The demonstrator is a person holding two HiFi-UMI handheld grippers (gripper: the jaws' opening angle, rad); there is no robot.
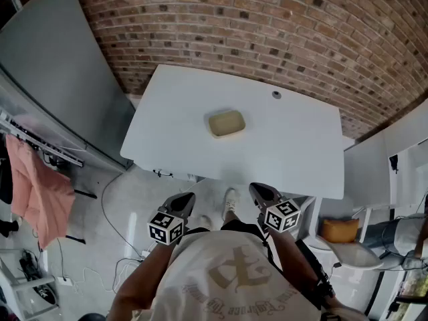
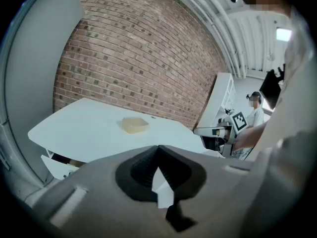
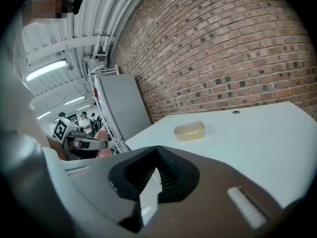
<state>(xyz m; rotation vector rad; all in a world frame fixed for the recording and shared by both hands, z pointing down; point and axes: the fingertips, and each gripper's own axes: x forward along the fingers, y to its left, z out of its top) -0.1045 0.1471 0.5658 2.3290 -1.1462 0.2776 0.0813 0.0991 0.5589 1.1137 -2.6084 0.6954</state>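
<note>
We hold our left claw [image 1: 183, 199] and our right claw [image 1: 258, 190] shut tight with nothing in them, just back from the near edge of the white table [image 1: 294, 159]. The little yellow box [image 1: 226, 123] sits near the middle, well apart from both claws, with wide white tabletop on every side. It lies flat, its long side running left to right along the brick wall [image 1: 267, 25].
</note>
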